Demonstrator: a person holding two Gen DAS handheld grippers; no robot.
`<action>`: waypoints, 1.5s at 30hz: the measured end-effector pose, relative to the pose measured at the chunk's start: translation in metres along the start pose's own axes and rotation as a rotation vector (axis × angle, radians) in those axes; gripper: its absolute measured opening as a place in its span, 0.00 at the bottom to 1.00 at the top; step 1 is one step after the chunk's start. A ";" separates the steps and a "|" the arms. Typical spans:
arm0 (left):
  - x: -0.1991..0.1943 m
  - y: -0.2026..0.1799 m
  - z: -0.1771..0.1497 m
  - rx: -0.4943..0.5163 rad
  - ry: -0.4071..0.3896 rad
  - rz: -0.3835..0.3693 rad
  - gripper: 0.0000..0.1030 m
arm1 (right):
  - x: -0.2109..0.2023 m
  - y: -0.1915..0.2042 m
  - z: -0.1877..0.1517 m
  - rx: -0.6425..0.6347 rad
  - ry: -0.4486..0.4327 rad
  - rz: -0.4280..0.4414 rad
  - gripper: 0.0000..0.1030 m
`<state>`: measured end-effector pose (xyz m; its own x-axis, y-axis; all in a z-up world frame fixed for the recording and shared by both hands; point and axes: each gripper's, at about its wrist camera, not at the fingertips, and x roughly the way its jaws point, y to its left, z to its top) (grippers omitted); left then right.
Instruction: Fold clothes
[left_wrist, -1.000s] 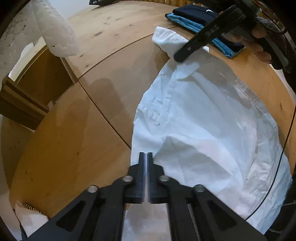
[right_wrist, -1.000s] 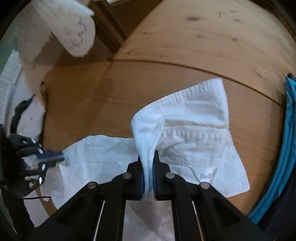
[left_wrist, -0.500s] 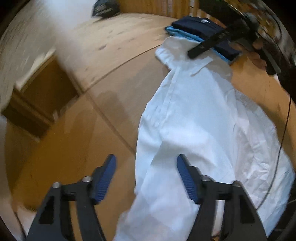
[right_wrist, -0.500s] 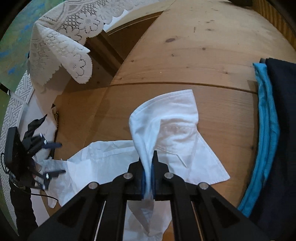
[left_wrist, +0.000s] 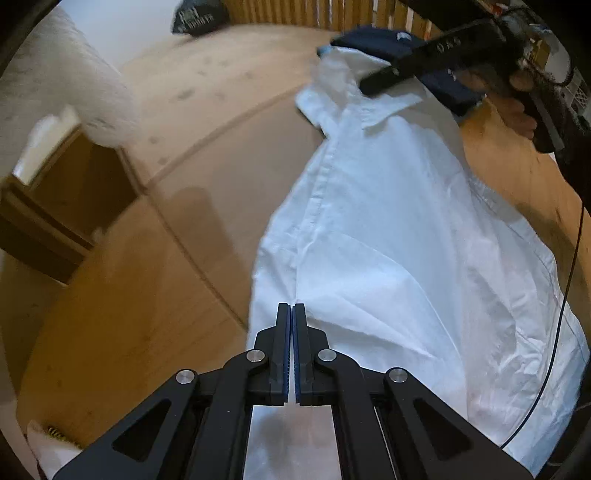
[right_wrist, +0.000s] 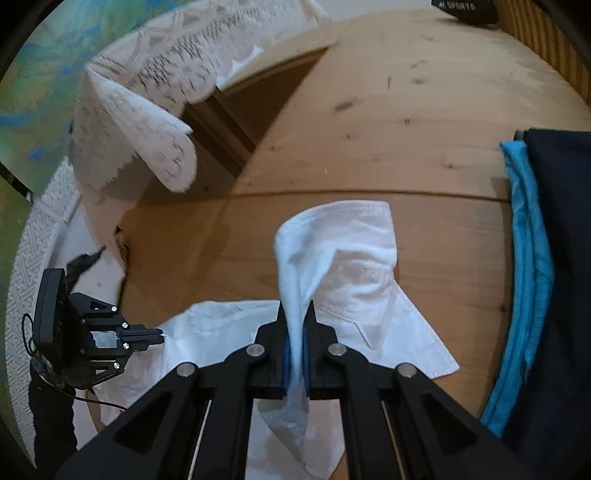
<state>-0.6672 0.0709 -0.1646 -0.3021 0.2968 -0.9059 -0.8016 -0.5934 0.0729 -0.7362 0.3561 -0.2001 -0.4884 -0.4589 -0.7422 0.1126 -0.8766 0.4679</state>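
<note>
White shirt (left_wrist: 388, 240) stretched flat on wooden table (left_wrist: 129, 295) beside the folded stack (right_wrist: 546, 258): right gripper (right_wrist: 295, 317) clamped on collar, left gripper (left_wrist: 293, 314) pinched on hem, likely tensioning for a fold

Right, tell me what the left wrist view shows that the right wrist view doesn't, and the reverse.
Only the left wrist view: the white shirt's long body and button placket, plus the hand holding the right gripper.

Only the right wrist view: the collar pinched between the right gripper's pads, and the left gripper from the side.

Both: the wooden table, the folded blue and navy clothes, the lace cloth.
</note>
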 end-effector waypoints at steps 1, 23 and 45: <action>-0.010 0.003 -0.002 -0.013 -0.029 0.000 0.01 | -0.006 0.000 0.000 -0.006 -0.028 0.008 0.05; -0.134 0.012 -0.148 -0.241 -0.019 0.255 0.37 | -0.049 0.040 -0.010 -0.187 -0.078 -0.277 0.38; -0.156 0.115 -0.339 -0.678 0.013 0.407 0.48 | 0.095 0.219 -0.120 -0.550 0.290 -0.291 0.38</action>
<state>-0.5376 -0.2973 -0.1560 -0.4948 -0.0478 -0.8677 -0.1384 -0.9814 0.1330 -0.6547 0.1034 -0.2259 -0.3223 -0.1469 -0.9352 0.4725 -0.8810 -0.0244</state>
